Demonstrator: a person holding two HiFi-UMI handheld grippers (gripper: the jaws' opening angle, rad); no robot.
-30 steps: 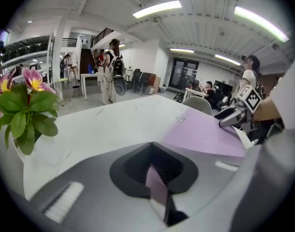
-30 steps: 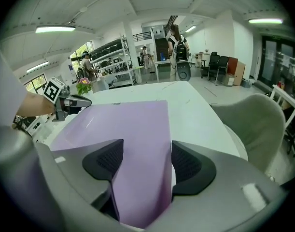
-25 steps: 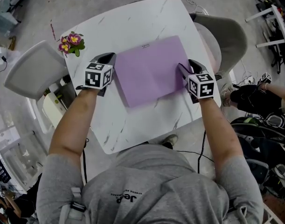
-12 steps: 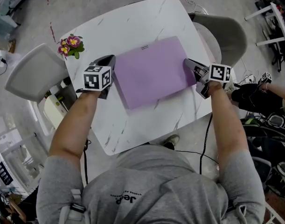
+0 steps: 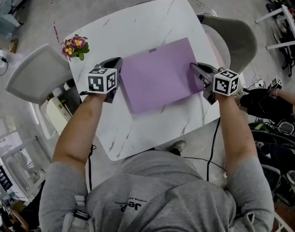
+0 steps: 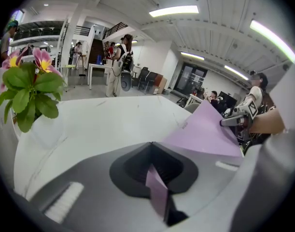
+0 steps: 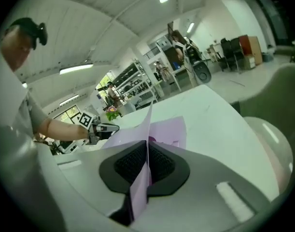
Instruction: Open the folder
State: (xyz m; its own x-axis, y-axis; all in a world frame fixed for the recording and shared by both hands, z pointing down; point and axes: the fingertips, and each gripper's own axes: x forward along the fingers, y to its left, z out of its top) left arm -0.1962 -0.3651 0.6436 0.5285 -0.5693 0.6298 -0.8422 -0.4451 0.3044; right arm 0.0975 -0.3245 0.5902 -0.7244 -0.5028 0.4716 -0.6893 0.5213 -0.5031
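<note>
Both on folder (image 5: 161, 74): left gripper (image 5: 116, 64) clamps one edge, right gripper (image 5: 195, 69) jaws just closed on opposite cover edge. Should lift right slowly, left holding steady.

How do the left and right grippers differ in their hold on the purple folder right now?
The left gripper clamps the folder's left edge; the right gripper clamps its right edge. The right gripper's fingers have just been closing, onto a sheet that stands on edge, with another purple layer lying flat beyond it; between the left gripper's fingers a single purple strip shows. Shared: both are shut on the folder.
</note>
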